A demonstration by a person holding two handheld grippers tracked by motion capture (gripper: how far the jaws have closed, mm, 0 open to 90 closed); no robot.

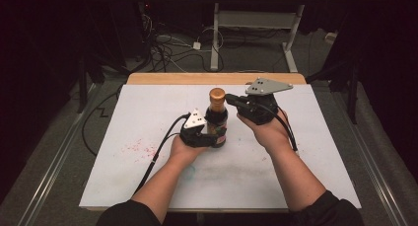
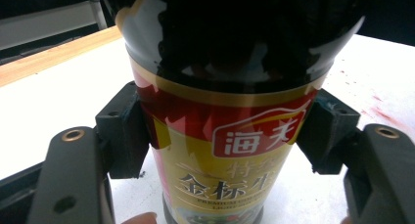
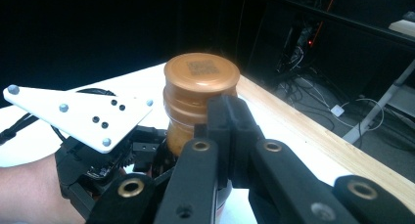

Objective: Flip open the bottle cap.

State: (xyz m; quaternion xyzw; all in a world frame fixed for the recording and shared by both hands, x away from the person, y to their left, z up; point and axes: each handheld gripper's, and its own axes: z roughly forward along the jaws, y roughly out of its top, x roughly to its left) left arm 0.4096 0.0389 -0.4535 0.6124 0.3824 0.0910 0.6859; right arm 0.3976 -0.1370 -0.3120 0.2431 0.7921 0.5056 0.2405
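Observation:
A dark sauce bottle (image 1: 217, 121) with a copper cap (image 1: 217, 94) stands upright on the white table sheet (image 1: 305, 152). My left gripper (image 1: 213, 138) is shut on its lower body. In the left gripper view both pads (image 2: 122, 133) press the sides of the red and yellow label (image 2: 230, 185). My right gripper (image 1: 231, 101) reaches in from the right at neck height. In the right gripper view its jaws (image 3: 230, 128) are together with nothing between them, tips right beside the cap (image 3: 200, 87). The left gripper's white plate (image 3: 78, 114) shows below and left of the cap.
A wooden strip (image 1: 197, 79) edges the far side of the table. Red specks (image 1: 140, 147) mark the sheet at the left. Beyond the table lie floor cables (image 1: 167, 48) and a white desk frame (image 1: 256, 23). The left gripper's cable (image 1: 157, 154) trails toward the front edge.

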